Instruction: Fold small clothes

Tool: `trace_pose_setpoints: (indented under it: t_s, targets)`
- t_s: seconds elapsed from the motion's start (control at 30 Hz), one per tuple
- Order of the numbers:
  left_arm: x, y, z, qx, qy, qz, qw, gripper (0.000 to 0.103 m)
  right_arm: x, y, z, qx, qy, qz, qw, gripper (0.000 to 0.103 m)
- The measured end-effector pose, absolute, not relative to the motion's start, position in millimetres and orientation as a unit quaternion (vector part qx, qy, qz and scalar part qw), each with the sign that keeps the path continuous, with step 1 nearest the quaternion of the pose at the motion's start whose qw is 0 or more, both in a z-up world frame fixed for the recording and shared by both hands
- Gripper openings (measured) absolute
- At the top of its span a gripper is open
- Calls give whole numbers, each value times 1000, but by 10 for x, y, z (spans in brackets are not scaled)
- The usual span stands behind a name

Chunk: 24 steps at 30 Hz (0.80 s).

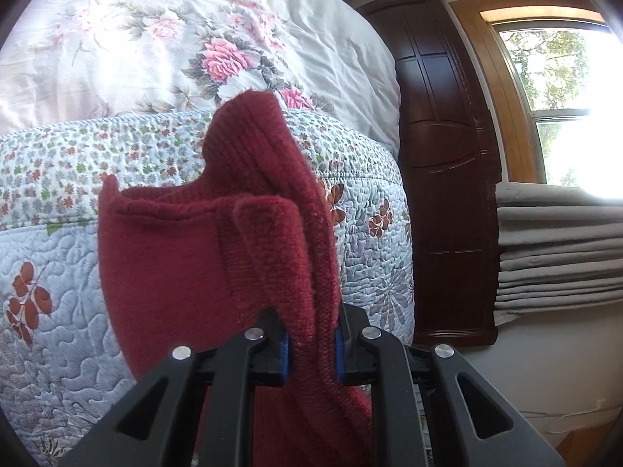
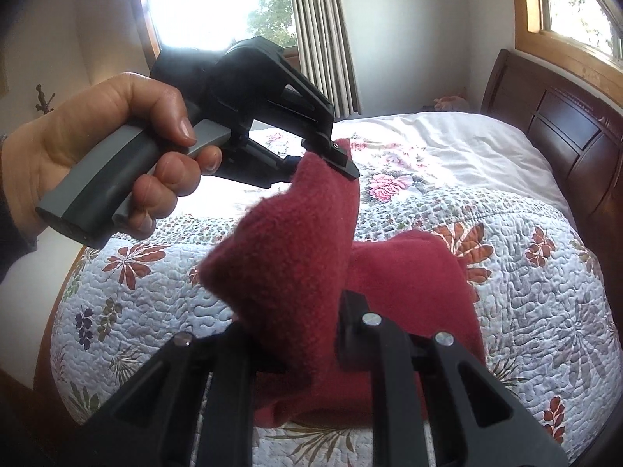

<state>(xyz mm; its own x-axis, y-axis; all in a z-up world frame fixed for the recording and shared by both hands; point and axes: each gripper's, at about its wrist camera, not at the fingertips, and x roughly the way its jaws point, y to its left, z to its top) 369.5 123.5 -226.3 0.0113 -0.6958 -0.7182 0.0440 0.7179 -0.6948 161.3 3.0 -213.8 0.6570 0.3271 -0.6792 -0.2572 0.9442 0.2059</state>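
Dark red knitted fabric, a small garment (image 1: 202, 257), is held up above a bed by two hand-held grippers. In the left wrist view, the left hand-held gripper (image 1: 311, 344) is seen closed narrowly on a bunched fold of the garment, with the cloth pinched between its blue-padded fingers (image 1: 285, 354). A ribbed edge of the knit is raised above the jaws, and a flatter panel hangs to the left. Behind it, a pale blue quilt (image 1: 58, 280) printed with rust-coloured leaves is spread over the bed, and a white floral duvet (image 1: 163, 39) is piled farther back. To the right, a dark wooden headboard (image 1: 440, 155), a stack of folded grey cloth (image 1: 557, 249) and a bright window (image 1: 560, 89) are seen.

In the right wrist view, the right hand-held gripper (image 2: 307, 346) is closed on another part of the same garment (image 2: 288, 272), with the fabric filling the gap between its black fingers. At the upper left, the left hand-held gripper (image 2: 331, 155) is gripped by a person's hand (image 2: 117, 144) around its grey handle, and an upper corner of the garment is clamped at its tip. The lower part of the garment is draped toward the quilt (image 2: 545, 311), near the middle of the bed; contact with the quilt cannot be told. Striped curtains (image 2: 323, 35) are hung at the far window.
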Motion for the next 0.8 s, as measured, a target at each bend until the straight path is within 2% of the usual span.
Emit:
trace_pose_setpoints:
  t_s: [0.5,0.8]
  targets:
    - [3785,575,-2728,-198,686,-241,657,16,1707,-665,-2635,116,409,172,889,15]
    - [3799,172,-2859,-126,706,-205,667,17,1751,-1066,-2954,217,424,176,862,15]
